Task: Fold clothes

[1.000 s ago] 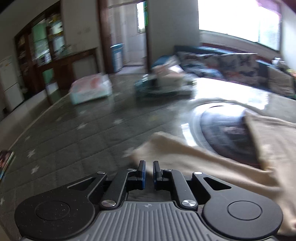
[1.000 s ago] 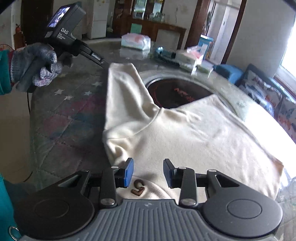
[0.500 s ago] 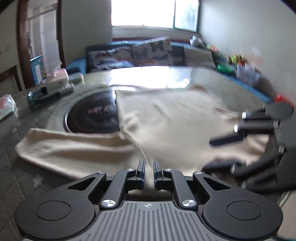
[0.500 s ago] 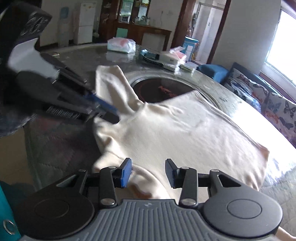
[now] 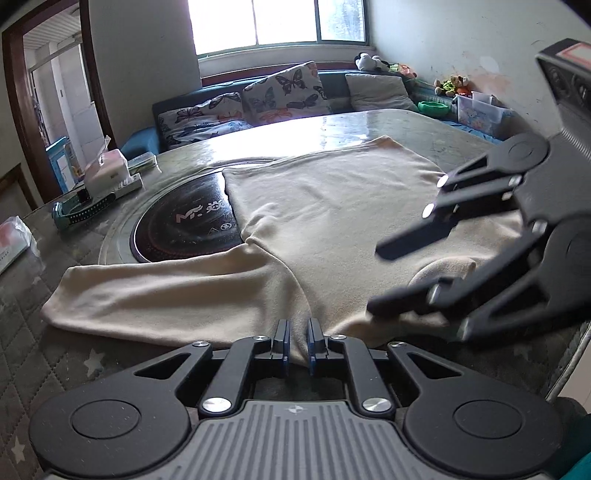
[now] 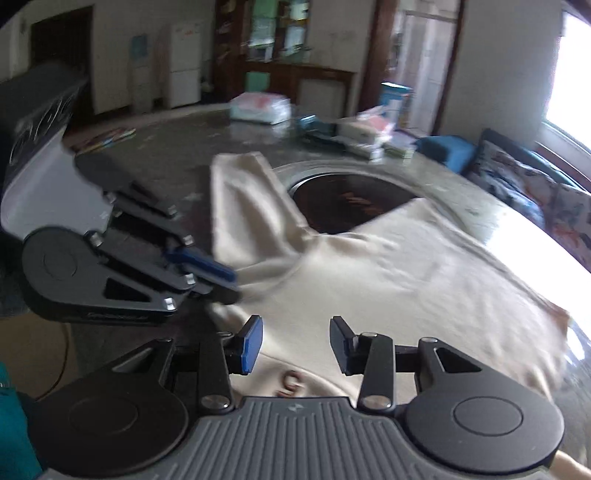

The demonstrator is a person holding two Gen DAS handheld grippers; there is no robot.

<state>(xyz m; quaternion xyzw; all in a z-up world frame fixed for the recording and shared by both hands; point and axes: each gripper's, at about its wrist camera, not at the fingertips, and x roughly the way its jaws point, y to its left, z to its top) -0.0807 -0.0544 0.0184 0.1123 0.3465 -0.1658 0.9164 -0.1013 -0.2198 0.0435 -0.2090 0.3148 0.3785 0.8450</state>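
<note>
The setting is presenting as a home living and dining room. A sofa (image 5: 236,110) with butterfly cushions (image 5: 284,92) is standing far under the window (image 5: 277,22), and a fridge (image 6: 184,62) is standing far left.

One cream shirt (image 5: 332,206) lies on the tabletop (image 5: 369,125), with one sleeve (image 5: 159,291) stretched toward its left edge. Two tools are in view: the left tool (image 5: 297,341) and the right tool (image 6: 295,343). One round dark cooktop plate (image 5: 184,225) sits in the tabletop's middle. Near the far left edge there are one white box (image 5: 107,171) and one plastic-wrapped pack (image 6: 260,107). Two butterfly-print cushions (image 5: 284,92) and one plain cushion (image 5: 376,92) rest on the sofa (image 5: 332,83) beyond the far edge.
</note>
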